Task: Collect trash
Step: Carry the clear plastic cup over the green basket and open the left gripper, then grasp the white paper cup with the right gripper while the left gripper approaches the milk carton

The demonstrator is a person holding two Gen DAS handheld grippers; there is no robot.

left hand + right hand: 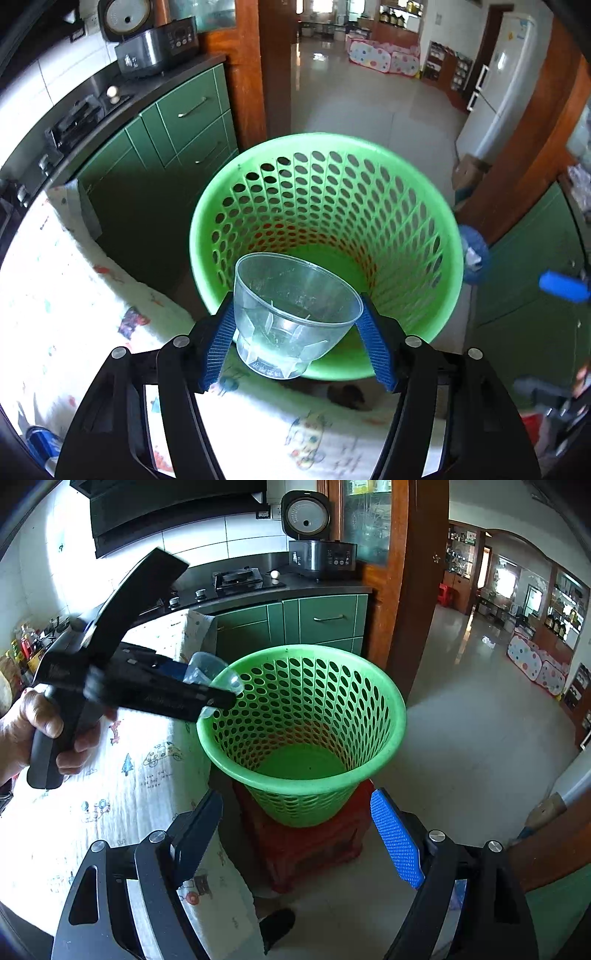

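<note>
A clear plastic cup (284, 332) tilts mouth-forward between the blue pads of my left gripper (296, 301), which is shut on it. The cup hangs over the near rim of a green perforated wastebasket (454, 258), whose inside looks bare. In the right wrist view the left gripper (221, 698) reaches in from the left, held by a hand (22, 720), with the cup (207, 668) at the basket's left rim (399, 709). My right gripper (295, 799) stands open and holds nothing, in front of the basket and a little back from it.
The basket sits on a red plastic stool (310, 853) beside a table covered by a white printed cloth (110, 794). Green kitchen cabinets (325, 620) with a stove and rice cooker (317, 554) stand behind. Tiled floor (480, 738) stretches to the right.
</note>
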